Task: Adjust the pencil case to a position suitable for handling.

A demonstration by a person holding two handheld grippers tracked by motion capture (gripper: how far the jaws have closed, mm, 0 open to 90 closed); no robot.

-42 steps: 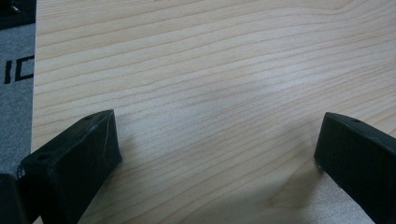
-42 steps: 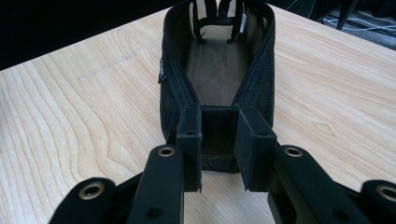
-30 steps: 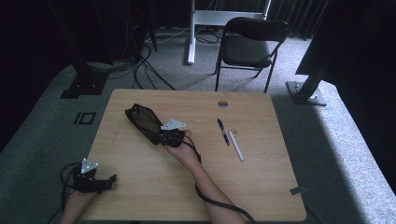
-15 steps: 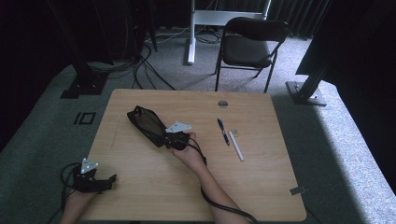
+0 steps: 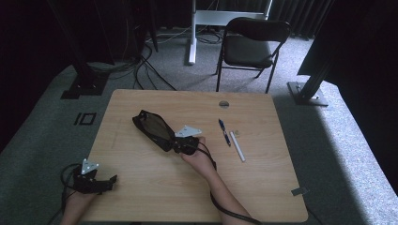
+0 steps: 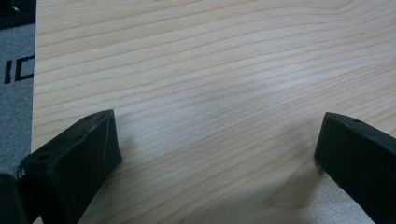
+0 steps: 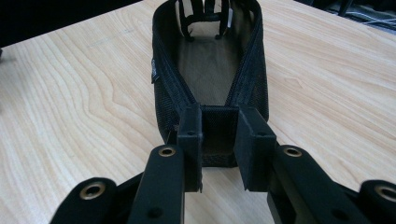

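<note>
A black mesh pouch (image 5: 152, 127) lies open on the wooden table (image 5: 263, 187), left of centre. My right gripper (image 5: 176, 144) holds its near end, and in the right gripper view the jaws pinch that end (image 7: 219, 135) while the pouch (image 7: 210, 65) stretches away with its mouth gaping. My left gripper (image 5: 110, 182) rests at the table's near left corner. Its jaws stand wide apart over bare wood (image 6: 215, 154) with nothing between them.
A blue pen (image 5: 224, 131) and a white pen (image 5: 237, 146) lie side by side right of the pouch. A round cable hole (image 5: 224, 103) sits near the far edge. A black chair (image 5: 251, 47) stands beyond the table.
My right gripper has dragged the pouch a little to the right and toward the near edge. The left gripper has stayed put.
</note>
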